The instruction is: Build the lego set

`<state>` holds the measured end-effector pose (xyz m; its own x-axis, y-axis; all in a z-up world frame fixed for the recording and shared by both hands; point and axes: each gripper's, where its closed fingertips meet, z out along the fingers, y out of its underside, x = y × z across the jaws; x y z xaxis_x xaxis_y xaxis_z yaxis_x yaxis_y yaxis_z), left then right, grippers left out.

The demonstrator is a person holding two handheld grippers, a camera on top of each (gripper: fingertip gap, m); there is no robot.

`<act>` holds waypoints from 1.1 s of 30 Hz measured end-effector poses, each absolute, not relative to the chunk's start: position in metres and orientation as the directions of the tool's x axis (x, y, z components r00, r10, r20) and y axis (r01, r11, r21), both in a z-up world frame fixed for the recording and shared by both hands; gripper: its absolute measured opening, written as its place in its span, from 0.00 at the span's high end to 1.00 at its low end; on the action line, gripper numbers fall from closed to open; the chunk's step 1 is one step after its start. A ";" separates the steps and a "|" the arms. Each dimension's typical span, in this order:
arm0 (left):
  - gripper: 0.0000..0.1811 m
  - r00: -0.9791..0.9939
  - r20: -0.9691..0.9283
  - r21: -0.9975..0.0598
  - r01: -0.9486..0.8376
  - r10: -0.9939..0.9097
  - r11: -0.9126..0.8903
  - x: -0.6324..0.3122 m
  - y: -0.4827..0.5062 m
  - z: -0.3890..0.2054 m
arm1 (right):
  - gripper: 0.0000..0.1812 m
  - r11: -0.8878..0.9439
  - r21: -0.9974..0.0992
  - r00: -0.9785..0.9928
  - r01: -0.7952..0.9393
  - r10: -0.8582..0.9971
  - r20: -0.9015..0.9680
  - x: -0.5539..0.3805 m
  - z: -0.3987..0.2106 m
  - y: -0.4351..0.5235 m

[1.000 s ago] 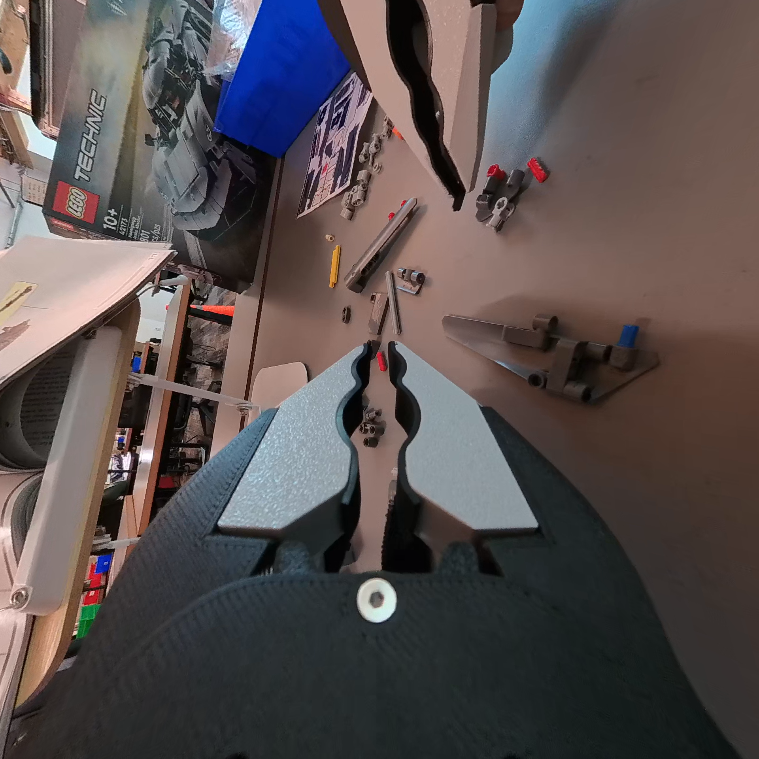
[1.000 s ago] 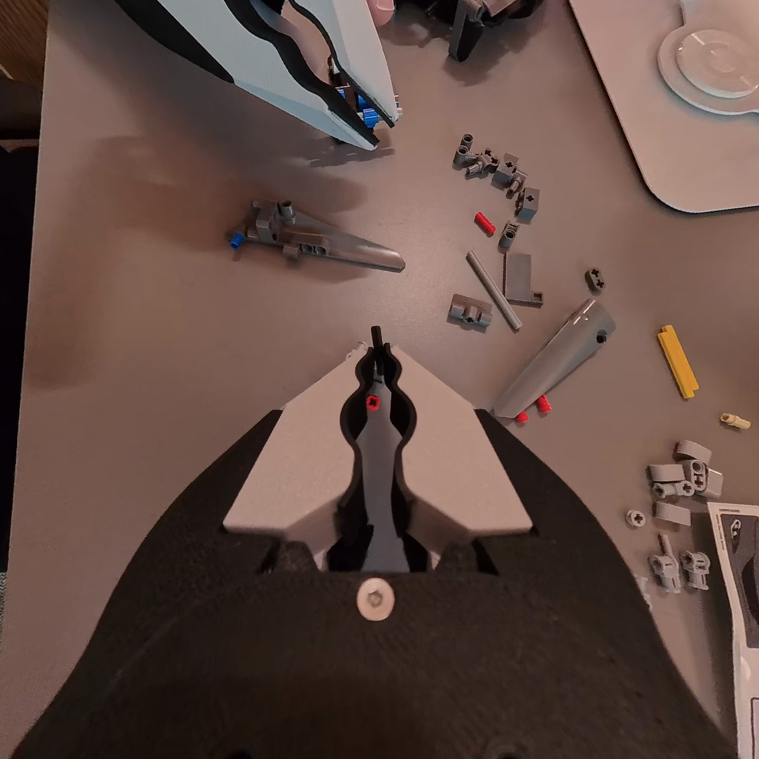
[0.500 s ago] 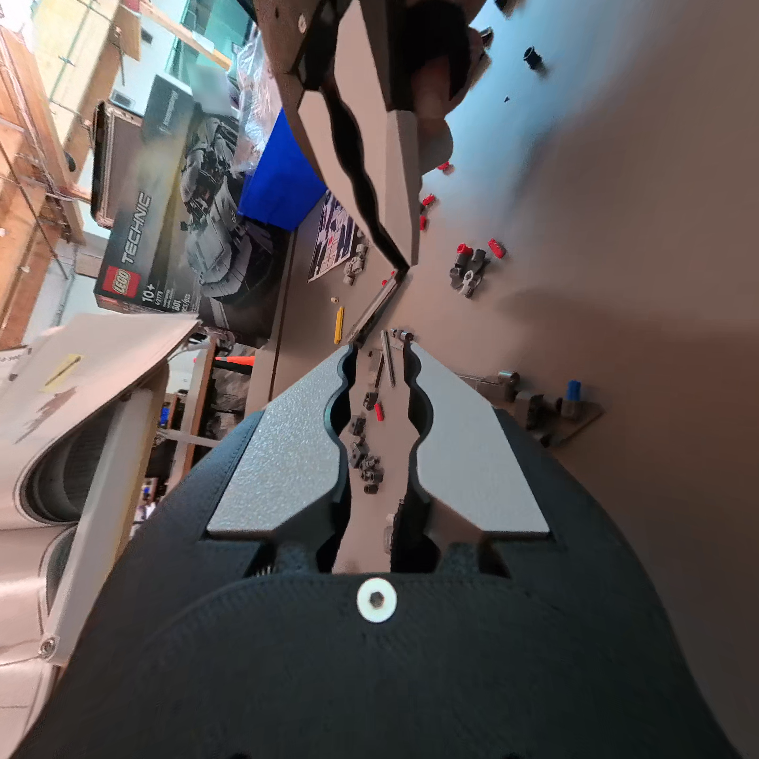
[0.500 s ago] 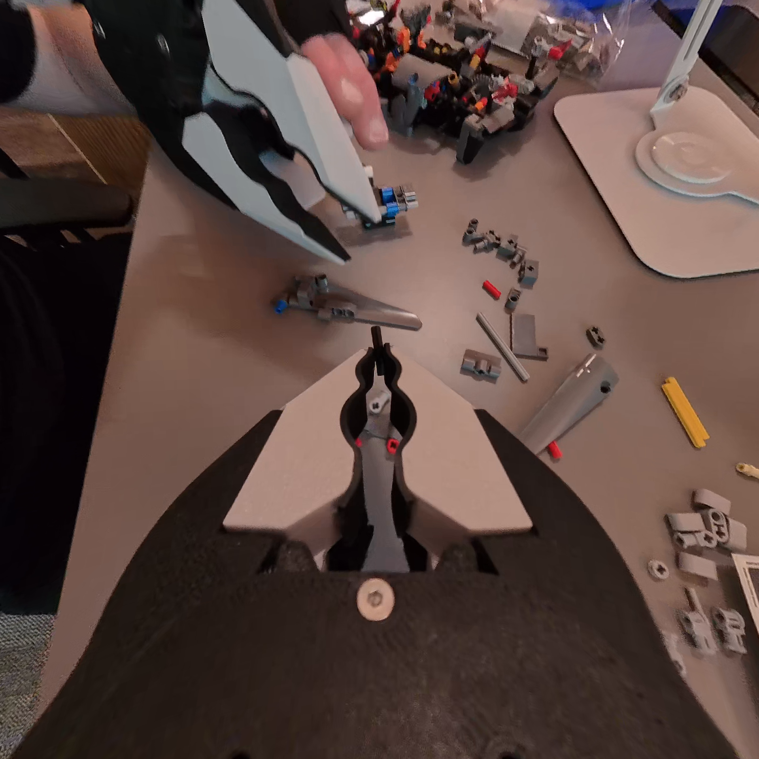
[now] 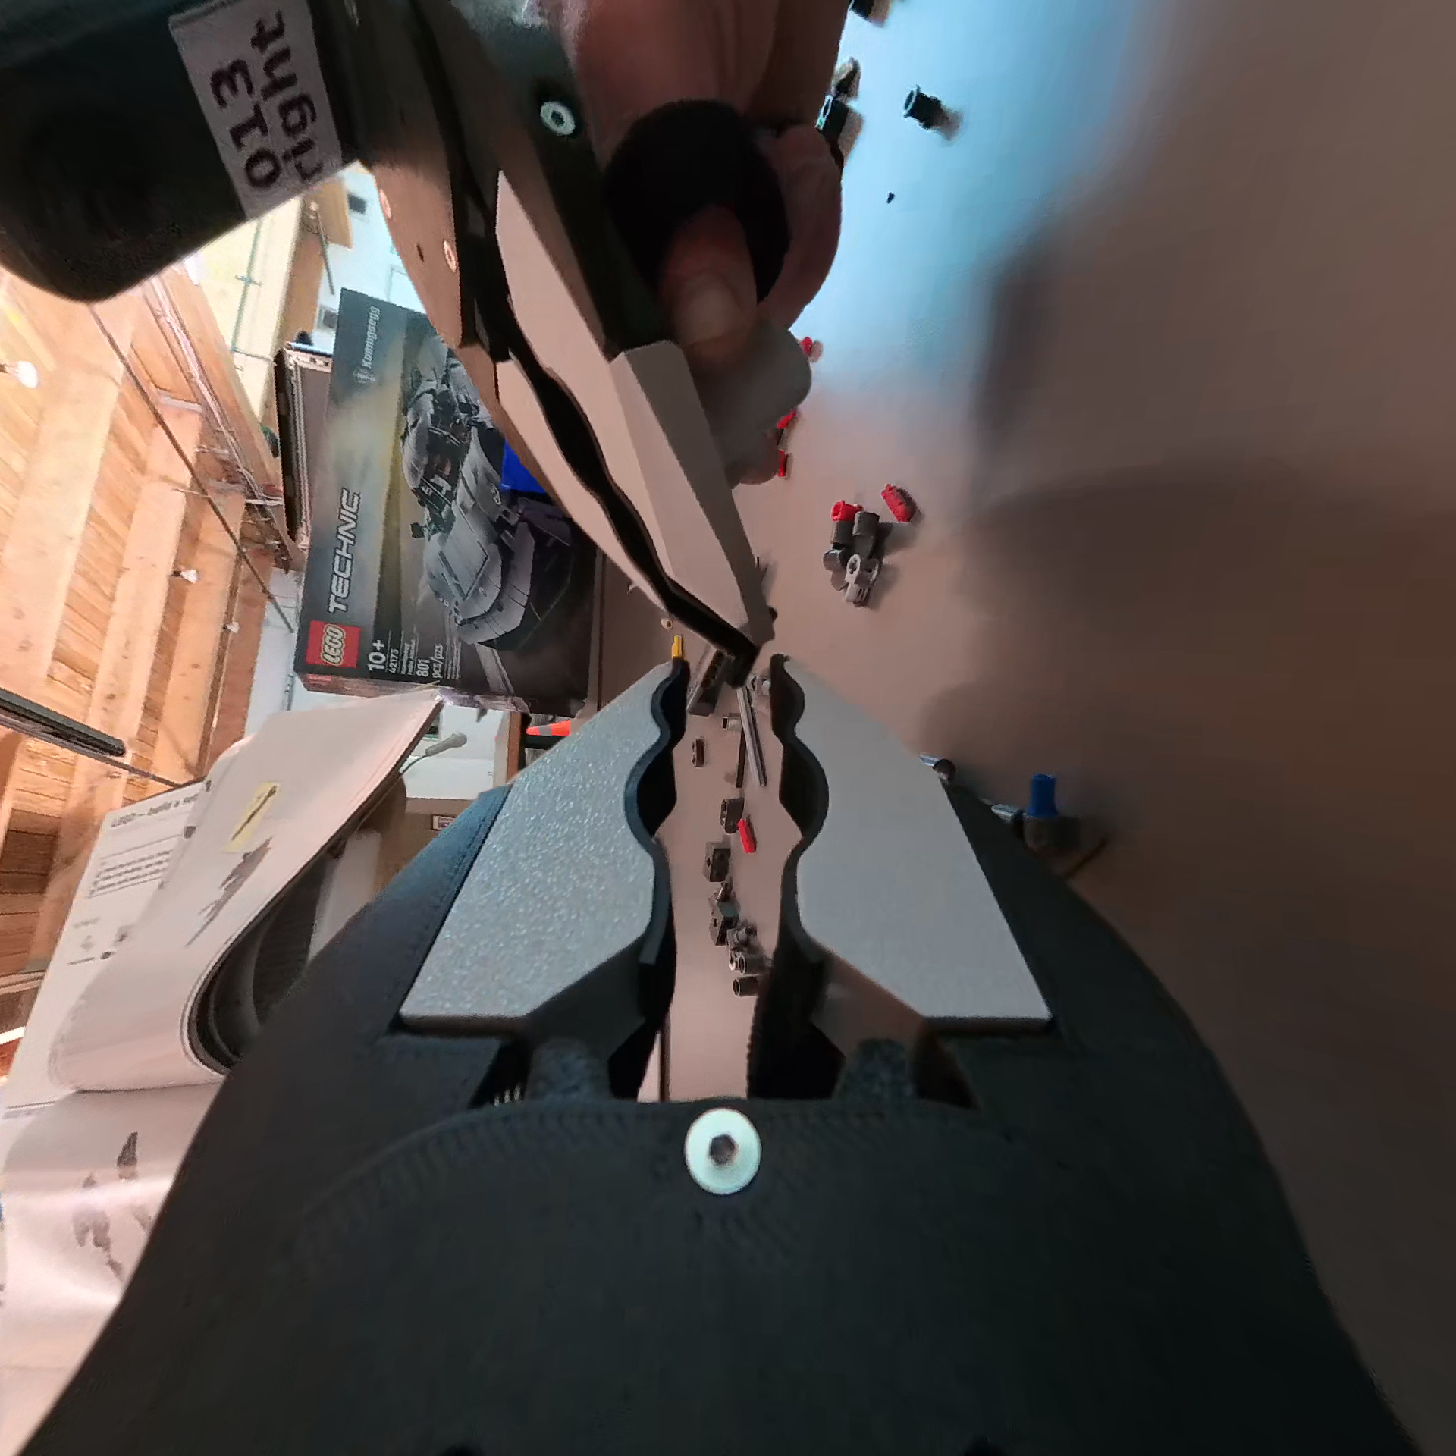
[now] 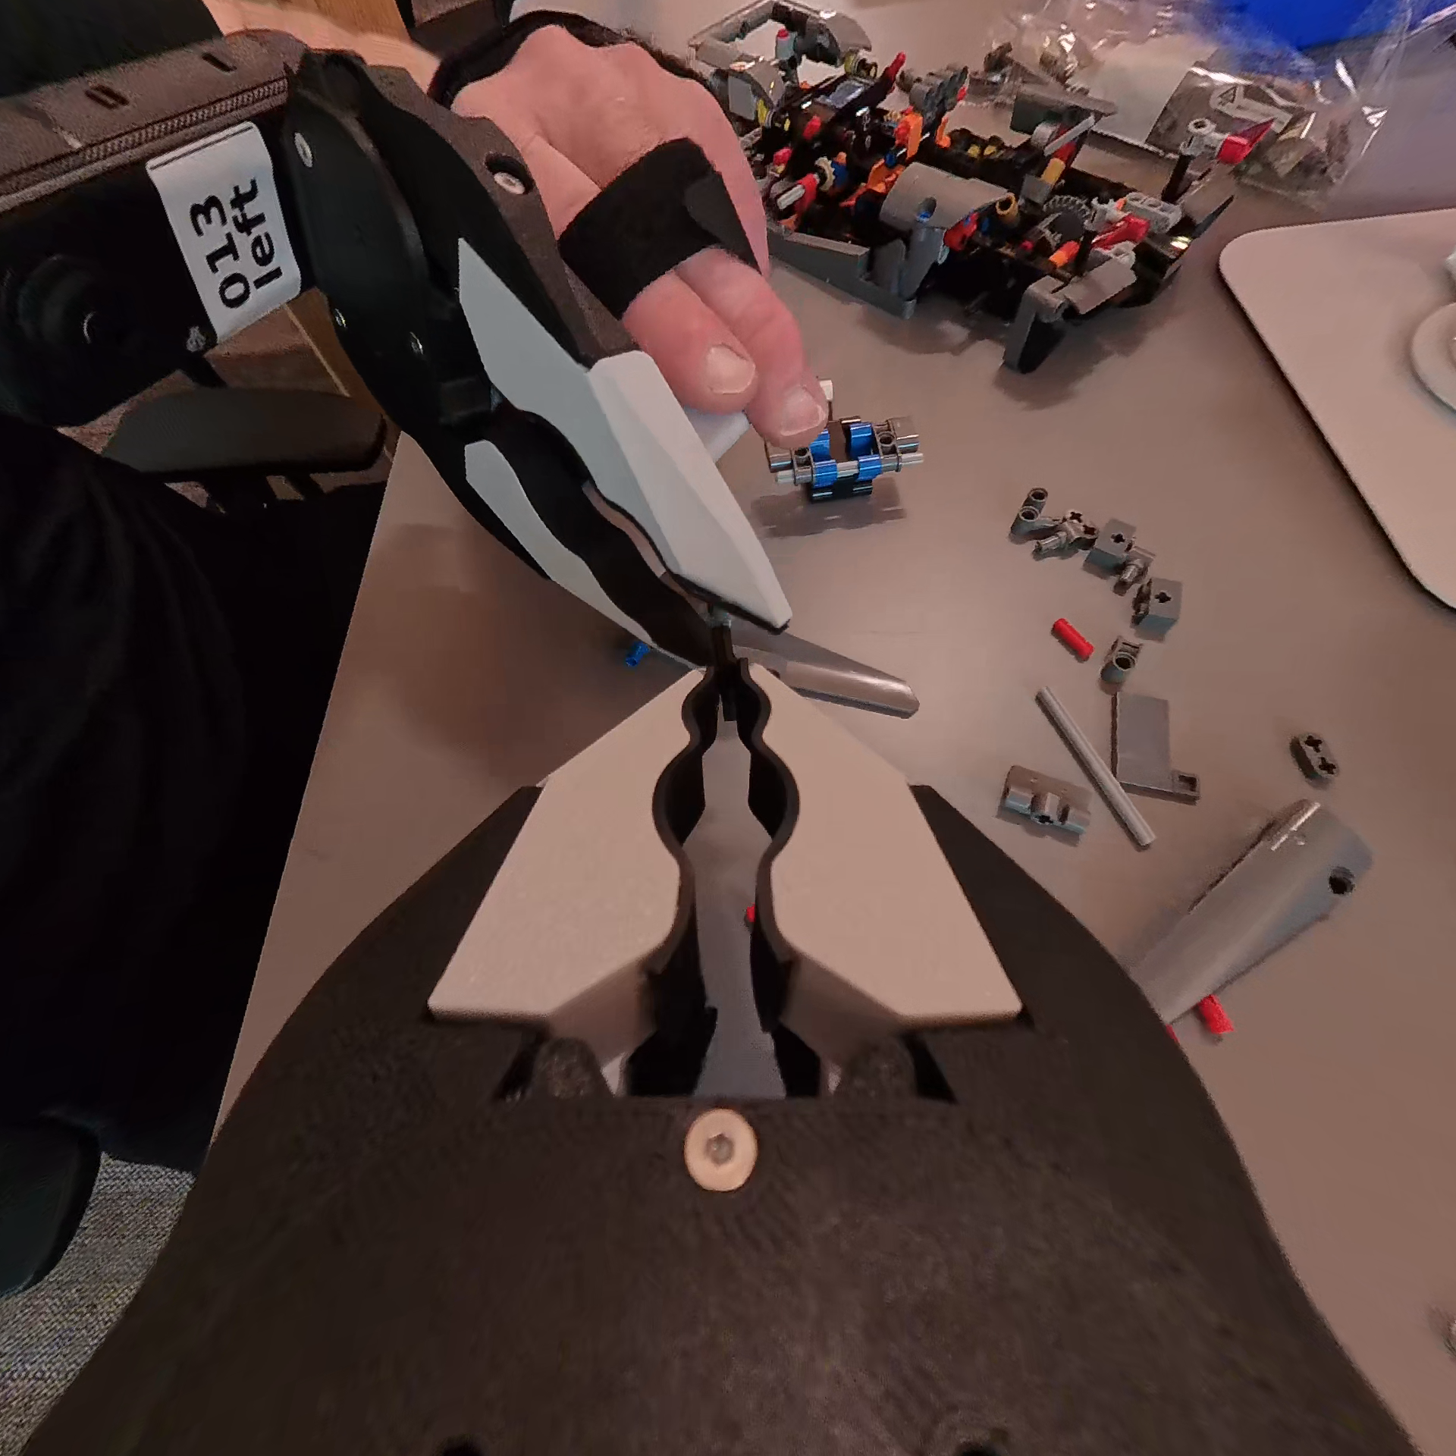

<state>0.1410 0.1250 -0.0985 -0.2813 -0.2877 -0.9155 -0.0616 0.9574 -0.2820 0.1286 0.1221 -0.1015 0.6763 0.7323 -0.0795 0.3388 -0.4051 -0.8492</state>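
My right gripper (image 6: pixel 726 676) is shut on a thin black pin (image 6: pixel 723 666) that sticks out past its tips. My left gripper (image 5: pixel 729 668) is open, and its tips (image 6: pixel 737 630) meet the far end of that pin above the table. In the left wrist view the right gripper (image 5: pixel 748 642) points down between my left fingertips. A grey wing panel with a blue pin (image 6: pixel 835 679) lies on the table just beyond; it also shows in the left wrist view (image 5: pixel 1040 804). A small blue and grey assembly (image 6: pixel 843 461) stands farther back. The part-built car chassis (image 6: pixel 945 205) is at the far end.
Loose parts lie right of the grippers: a grey axle (image 6: pixel 1095 764), a red pin (image 6: pixel 1073 637), a curved grey panel (image 6: pixel 1253 914), grey connectors (image 6: pixel 1103 544). A white stand base (image 6: pixel 1339 378) is at far right. The set's box (image 5: pixel 441 536) and open booklet (image 5: pixel 236 867) are on the left. Left and right tips are no more than a few centimetres apart. The grey axle (image 6: pixel 1095 764) is about equally far from each gripper, around 12 cm. My left wrist view (image 5: pixel 752 728) looks at it from another angle.
Both grippers have lifted off the table and come together tip to tip. My left gripper has opened wider. My right gripper still holds the black pin.
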 end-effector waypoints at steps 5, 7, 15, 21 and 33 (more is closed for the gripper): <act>0.96 -0.277 -0.933 -0.216 -0.074 -0.228 0.974 0.141 0.125 -0.105 | 1.00 -0.423 -0.840 0.682 0.340 0.726 -0.089 0.126 -0.105 0.124; 0.97 -0.272 -0.936 -0.207 -0.087 -0.223 0.974 0.142 0.126 -0.105 | 1.00 -0.429 -0.841 0.688 0.331 0.720 -0.096 0.127 -0.106 0.125; 0.99 -0.243 -0.940 -0.213 -0.121 -0.237 0.969 0.143 0.132 -0.100 | 0.99 -0.435 -0.865 0.704 0.252 0.695 -0.145 0.129 -0.098 0.130; 0.99 -0.229 -0.933 -0.247 -0.154 -0.278 0.957 0.145 0.139 -0.096 | 0.99 -0.426 -0.887 0.723 0.178 0.668 -0.176 0.130 -0.092 0.137; 0.99 -0.218 -0.899 -0.329 -0.239 -0.381 0.914 0.148 0.157 -0.096 | 0.96 -0.361 -0.922 0.794 0.141 0.597 -0.113 0.137 -0.083 0.153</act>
<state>0.1483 0.1573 -0.0963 -0.2185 -0.3805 -0.8986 -0.2385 0.9137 -0.3289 0.1374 0.1528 -0.0832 0.7941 0.5972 -0.1130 0.1405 -0.3613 -0.9218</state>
